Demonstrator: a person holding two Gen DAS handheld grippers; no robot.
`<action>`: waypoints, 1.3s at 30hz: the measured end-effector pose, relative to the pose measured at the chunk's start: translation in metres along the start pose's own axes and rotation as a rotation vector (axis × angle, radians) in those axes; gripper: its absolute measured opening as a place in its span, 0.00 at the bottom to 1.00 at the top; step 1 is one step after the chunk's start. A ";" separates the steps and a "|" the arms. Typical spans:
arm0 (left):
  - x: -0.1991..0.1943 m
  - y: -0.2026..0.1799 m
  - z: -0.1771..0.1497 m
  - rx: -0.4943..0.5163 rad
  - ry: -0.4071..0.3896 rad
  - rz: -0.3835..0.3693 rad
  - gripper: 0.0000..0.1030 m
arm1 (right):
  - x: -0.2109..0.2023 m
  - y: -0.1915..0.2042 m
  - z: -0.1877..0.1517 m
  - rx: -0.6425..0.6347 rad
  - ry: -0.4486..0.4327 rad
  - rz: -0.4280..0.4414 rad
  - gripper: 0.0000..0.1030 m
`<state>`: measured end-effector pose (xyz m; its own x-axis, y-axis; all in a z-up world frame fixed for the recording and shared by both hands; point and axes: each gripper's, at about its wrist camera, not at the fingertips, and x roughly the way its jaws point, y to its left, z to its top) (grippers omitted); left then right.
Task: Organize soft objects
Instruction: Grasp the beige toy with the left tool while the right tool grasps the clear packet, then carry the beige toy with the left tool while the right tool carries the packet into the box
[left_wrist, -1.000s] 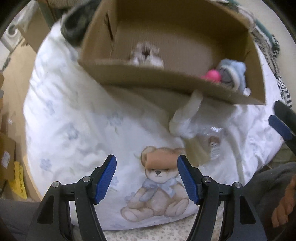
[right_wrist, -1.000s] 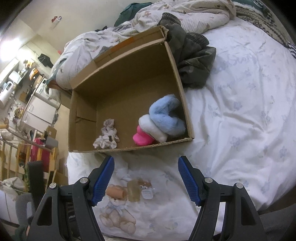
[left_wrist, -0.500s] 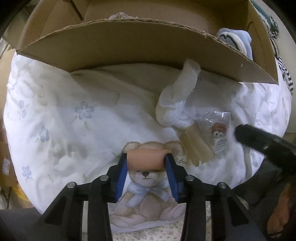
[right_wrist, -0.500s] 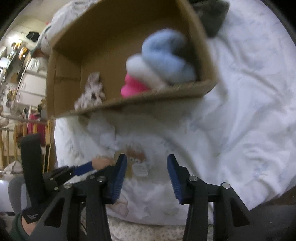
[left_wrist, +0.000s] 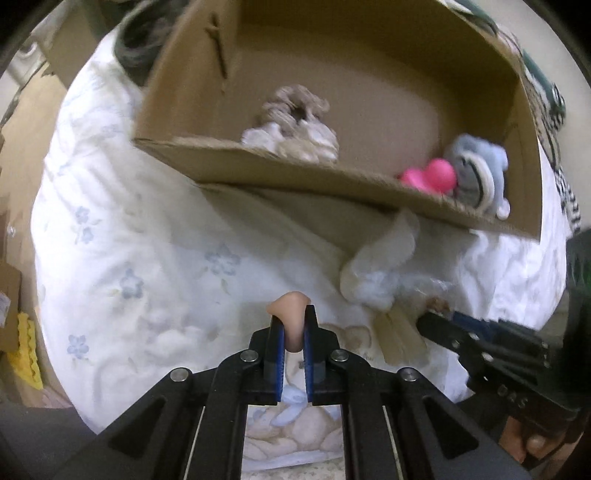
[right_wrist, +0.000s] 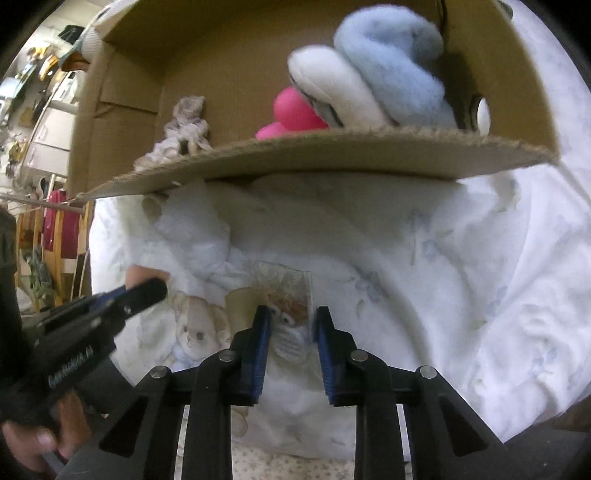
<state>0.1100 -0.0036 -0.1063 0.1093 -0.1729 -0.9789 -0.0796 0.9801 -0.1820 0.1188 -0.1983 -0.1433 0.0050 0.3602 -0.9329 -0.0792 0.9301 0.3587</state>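
My left gripper (left_wrist: 292, 325) is shut on a peach-coloured soft piece (left_wrist: 291, 314), squeezed and lifted above the bear-print bedding. My right gripper (right_wrist: 290, 321) is partly closed around a clear packet with a small owl toy (right_wrist: 290, 317) lying on the bedding; its fingers (right_wrist: 260, 332) flank the packet. The cardboard box (left_wrist: 369, 188) ahead holds a grey-white scrunchie (left_wrist: 291, 122), a pink soft piece (left_wrist: 430, 177) and a blue-white plush (left_wrist: 476, 173). A white sock (left_wrist: 380, 266) lies by the box's front wall.
The white floral duvet (left_wrist: 129, 240) covers the bed. A dark garment (left_wrist: 136, 48) lies behind the box's left corner. A beige card (left_wrist: 399, 336) lies beside the packet. Room clutter and furniture (right_wrist: 40, 110) stand beyond the bed's left edge.
My left gripper closed tight on the peach piece and lifted it off the bedding. My right gripper dropped down to the owl packet and narrowed around it.
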 end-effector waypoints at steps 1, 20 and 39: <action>-0.002 0.003 0.000 -0.007 -0.004 -0.003 0.08 | -0.004 0.000 -0.001 -0.001 -0.008 0.006 0.25; -0.027 0.011 0.010 0.014 -0.082 0.020 0.08 | -0.062 -0.008 -0.009 0.021 -0.214 0.024 0.25; -0.064 0.009 -0.008 0.019 -0.249 0.015 0.08 | -0.088 0.014 -0.016 -0.049 -0.320 0.088 0.25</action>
<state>0.0949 0.0155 -0.0458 0.3493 -0.1309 -0.9278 -0.0652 0.9844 -0.1635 0.1014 -0.2177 -0.0565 0.3080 0.4511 -0.8377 -0.1413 0.8924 0.4286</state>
